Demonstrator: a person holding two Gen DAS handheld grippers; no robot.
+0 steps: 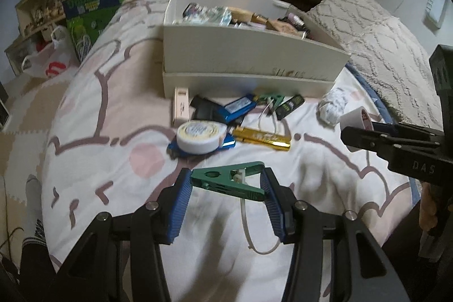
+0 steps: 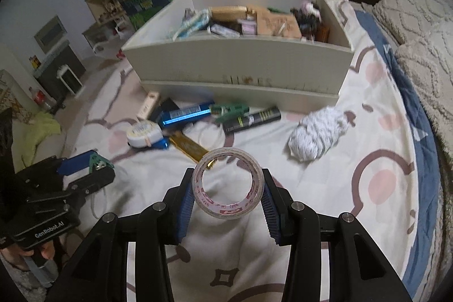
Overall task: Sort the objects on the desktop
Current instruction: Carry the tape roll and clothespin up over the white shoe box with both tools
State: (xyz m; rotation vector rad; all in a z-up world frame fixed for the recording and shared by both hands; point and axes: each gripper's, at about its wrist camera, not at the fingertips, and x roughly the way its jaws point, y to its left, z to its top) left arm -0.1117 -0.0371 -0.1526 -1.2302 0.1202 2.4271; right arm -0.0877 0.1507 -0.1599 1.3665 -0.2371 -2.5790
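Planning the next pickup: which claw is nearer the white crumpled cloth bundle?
Right. The right claw, shut on the tape roll, hangs just beside the cloth bundle; the left claw, holding a green clip, is further off, past the right one.

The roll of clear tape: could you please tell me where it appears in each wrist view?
Left wrist view: the roll of clear tape is at the right edge, in the right claw.
Right wrist view: the tape is at bottom centre, clamped between the blue pads.
Shared landmark: the white box behind the clutter.

Green clip (image 1: pixel 229 181) between left gripper (image 1: pixel 226 188) fingers (image 1: pixel 181 205)
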